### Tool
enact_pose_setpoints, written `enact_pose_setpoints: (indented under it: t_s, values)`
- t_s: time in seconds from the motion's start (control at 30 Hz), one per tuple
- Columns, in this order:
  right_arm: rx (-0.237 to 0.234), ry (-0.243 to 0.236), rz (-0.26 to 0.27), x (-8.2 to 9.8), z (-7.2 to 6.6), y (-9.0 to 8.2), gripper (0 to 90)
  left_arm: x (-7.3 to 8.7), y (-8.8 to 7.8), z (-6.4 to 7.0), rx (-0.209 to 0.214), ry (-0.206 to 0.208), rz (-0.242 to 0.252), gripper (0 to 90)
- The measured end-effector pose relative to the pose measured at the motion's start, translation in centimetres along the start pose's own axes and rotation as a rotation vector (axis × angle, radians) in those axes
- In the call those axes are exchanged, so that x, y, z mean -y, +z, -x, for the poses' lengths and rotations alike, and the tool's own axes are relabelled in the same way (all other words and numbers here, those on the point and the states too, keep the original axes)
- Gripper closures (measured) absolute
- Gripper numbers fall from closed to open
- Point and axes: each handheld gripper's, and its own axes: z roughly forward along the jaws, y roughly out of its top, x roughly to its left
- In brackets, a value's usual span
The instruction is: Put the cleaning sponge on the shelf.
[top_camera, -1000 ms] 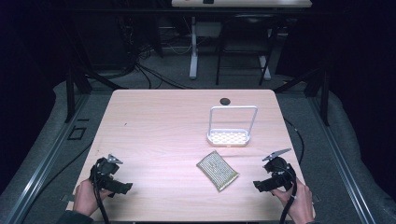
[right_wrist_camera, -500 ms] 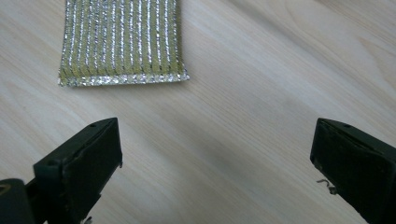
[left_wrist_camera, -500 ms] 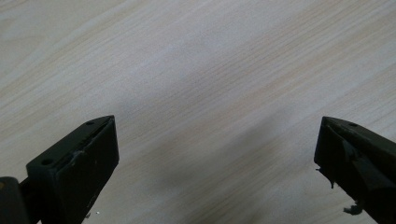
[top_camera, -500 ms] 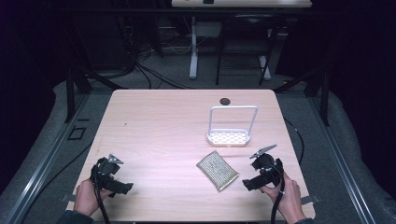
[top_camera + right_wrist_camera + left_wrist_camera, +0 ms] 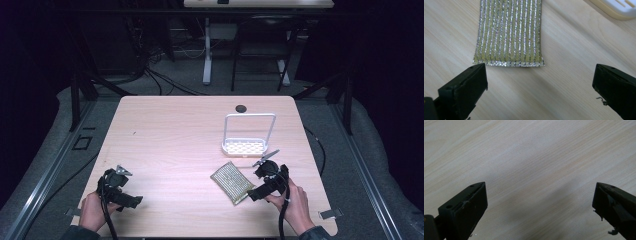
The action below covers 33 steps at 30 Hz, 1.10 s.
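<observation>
A yellow-green scouring pad (image 5: 231, 181) with silver threads lies flat on the wooden table (image 5: 170, 135), right of the middle near the front. My right gripper (image 5: 254, 193) sits just right of it and points at its short end. In the right gripper view the pad (image 5: 509, 32) ends just ahead of the right gripper (image 5: 540, 68). Its jaws have just been opening and now stand wide, with only bare wood between them. My left gripper (image 5: 132, 200) rests at the front left, and in its own view the left gripper (image 5: 540, 185) is open over bare table.
A white slotted dish (image 5: 244, 147) with a tall loop handle stands just behind the pad; its corner (image 5: 621, 7) shows in the right gripper view. A small black disc (image 5: 241, 108) lies near the table's far edge. Dark floor and cables surround the table.
My right hand has moved left from the table's right edge up to the scouring pad. The left hand has stayed put.
</observation>
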Motion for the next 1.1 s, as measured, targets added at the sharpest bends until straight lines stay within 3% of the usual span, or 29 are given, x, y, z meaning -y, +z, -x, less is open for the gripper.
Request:
enact_pose_setpoints:
  t_s: [0.3,0.6,0.93,1.1]
  values:
    - [-0.016,-0.036,-0.03,-2.1,-1.2,1.2,0.0,0.0,0.0,0.0,0.002,0.004,-0.002,0.0]
    - [-0.042,-0.077,-0.083,-4.1,-2.5,3.7,0.0,0.0,0.1,0.0,0.005,0.006,-0.001,0.0]
    - [-0.049,-0.08,-0.138,-4.6,-3.2,5.8,0.0,0.0,0.1,0.0,0.009,0.012,-0.002,0.0]
    - [-0.035,-0.073,-0.166,-4.4,-3.4,6.6,6.4,0.0,0.2,0.1,0.012,0.014,-0.003,0.0]
